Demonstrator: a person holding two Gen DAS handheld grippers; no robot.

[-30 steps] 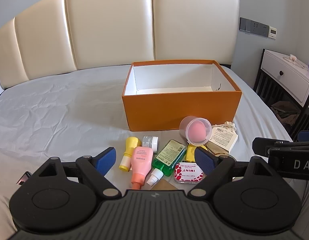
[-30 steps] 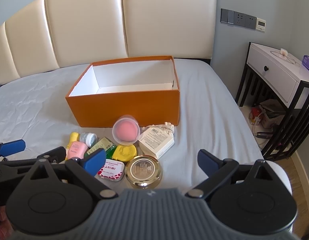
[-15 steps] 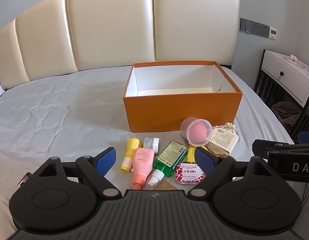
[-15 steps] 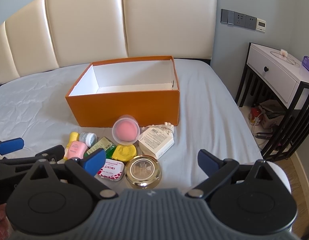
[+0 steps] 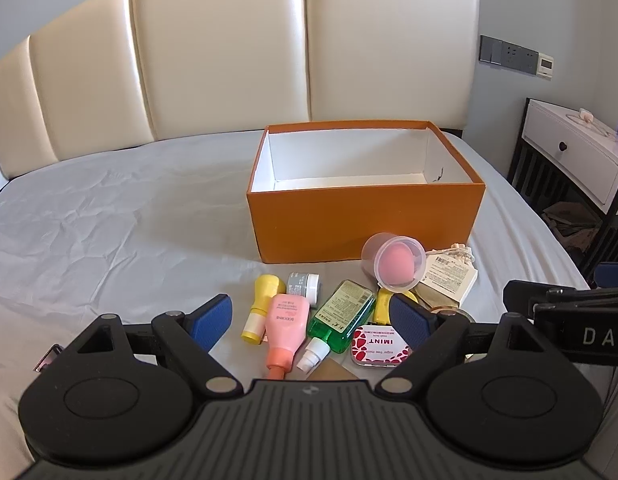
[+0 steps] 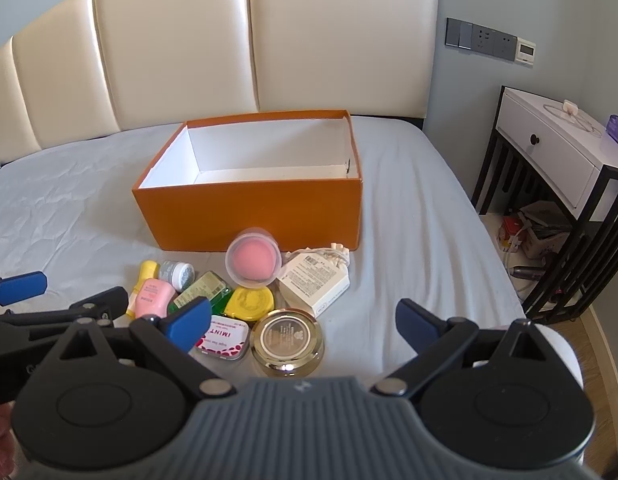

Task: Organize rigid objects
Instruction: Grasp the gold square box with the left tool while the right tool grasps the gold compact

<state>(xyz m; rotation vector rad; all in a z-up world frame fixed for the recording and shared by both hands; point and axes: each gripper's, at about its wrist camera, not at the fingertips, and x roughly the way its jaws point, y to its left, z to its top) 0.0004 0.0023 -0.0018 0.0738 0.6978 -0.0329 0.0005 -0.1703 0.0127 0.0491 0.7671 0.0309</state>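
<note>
Toiletries lie bunched on the bed (image 5: pixel 109 220) in front of the orange box (image 5: pixel 365 224), which stands open. I hold the left tongs (image 5: pixel 311 314) spread wide above the pink bottle (image 5: pixel 287 318), green bottle (image 5: pixel 341 314) and mint tin (image 5: pixel 379 346), gripping nothing. My right tongs (image 6: pixel 305 322) are equally spread over the gold-lidded jar (image 6: pixel 287 340), also gripping nothing. Just behind lie a clear cup holding a pink sponge (image 6: pixel 253 262), tipped on its side, and a white carton (image 6: pixel 315 282).
</note>
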